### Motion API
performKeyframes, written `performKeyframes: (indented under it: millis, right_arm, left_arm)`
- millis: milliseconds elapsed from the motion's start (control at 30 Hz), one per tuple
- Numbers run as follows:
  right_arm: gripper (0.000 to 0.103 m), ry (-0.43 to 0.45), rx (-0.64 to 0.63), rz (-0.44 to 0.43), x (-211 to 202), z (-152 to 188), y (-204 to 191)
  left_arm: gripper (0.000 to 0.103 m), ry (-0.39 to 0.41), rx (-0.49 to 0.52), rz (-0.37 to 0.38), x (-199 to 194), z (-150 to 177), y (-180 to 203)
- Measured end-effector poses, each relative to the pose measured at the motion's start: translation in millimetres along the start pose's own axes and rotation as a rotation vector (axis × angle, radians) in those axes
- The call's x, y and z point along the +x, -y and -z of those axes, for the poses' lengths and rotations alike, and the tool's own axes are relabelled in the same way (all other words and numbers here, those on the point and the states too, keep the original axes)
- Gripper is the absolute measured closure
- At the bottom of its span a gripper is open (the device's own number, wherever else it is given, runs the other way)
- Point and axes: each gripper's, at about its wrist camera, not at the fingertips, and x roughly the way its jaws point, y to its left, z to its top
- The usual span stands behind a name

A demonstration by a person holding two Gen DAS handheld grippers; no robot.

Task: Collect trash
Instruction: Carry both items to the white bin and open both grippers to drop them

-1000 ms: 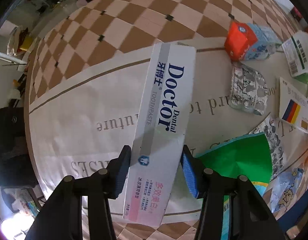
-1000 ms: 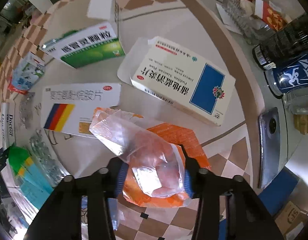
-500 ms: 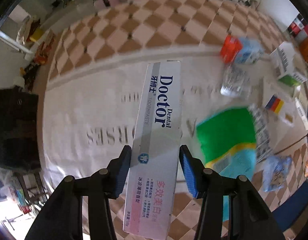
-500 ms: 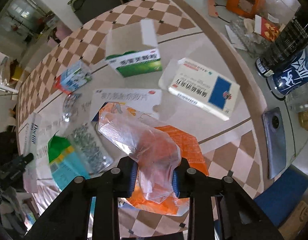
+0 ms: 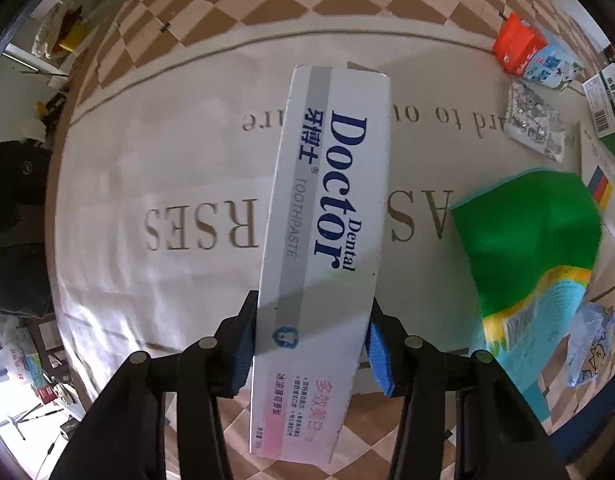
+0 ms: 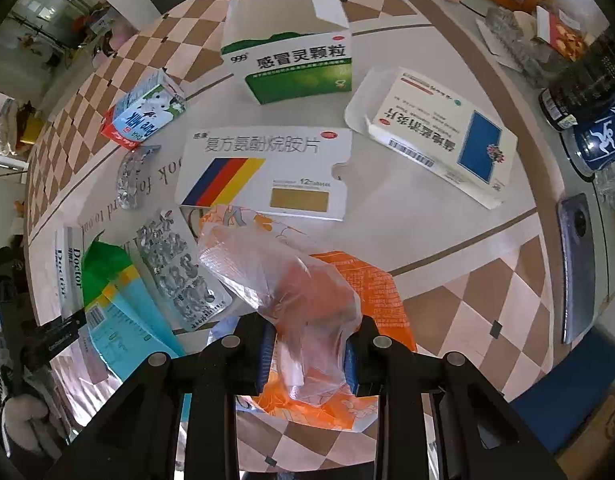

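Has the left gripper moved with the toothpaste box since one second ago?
Yes. The left gripper with the toothpaste box shifted left, away from the green packet.

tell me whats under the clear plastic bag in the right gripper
An orange wrapper lies under the clear plastic bag that the right gripper holds; its middle is covered by the bag.

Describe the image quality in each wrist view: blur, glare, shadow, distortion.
Left wrist view: the toothpaste box in the left gripper is sharp, its lower part shaded; the green packet looks slightly smeared; fisheye bends the tablecloth print. Right wrist view: mostly sharp, sheen on the plastic bag in the right gripper, dark vignette at the corners.
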Motion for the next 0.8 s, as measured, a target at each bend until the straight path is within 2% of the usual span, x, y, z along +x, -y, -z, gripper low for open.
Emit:
performKeyframes:
  millis: [200, 333, 467, 633, 767, 800]
  right_arm:
    - [0.074, 0.057, -0.052, -0.071, -27, 15, -25]
    - [0.074, 0.117, -0.073, -0.129, -54, 54, -51]
    - [0.074, 0.146, -0.064, -0.165, -67, 123, -78]
    - [0.074, 0.125, -0.024, -0.195, -68, 220, -101]
    - [0.074, 0.058, 0.006, -0.214, -54, 301, -112]
    - [0.074, 0.038, 0.006, -0.215, -49, 312, -110]
  left_arm:
    - [0.059, 0.130, -0.053, -0.003, -61, 35, -10]
    - [0.059, 0.242, -0.102, 0.011, -112, 74, -24]
    - [0.059, 0.327, -0.107, 0.035, -141, 134, -37]
    - [0.059, 0.330, -0.068, 0.091, -155, 218, -54]
    - [0.059, 0.264, -0.038, 0.139, -145, 278, -64]
    - [0.059, 0.238, -0.036, 0.159, -139, 290, -65]
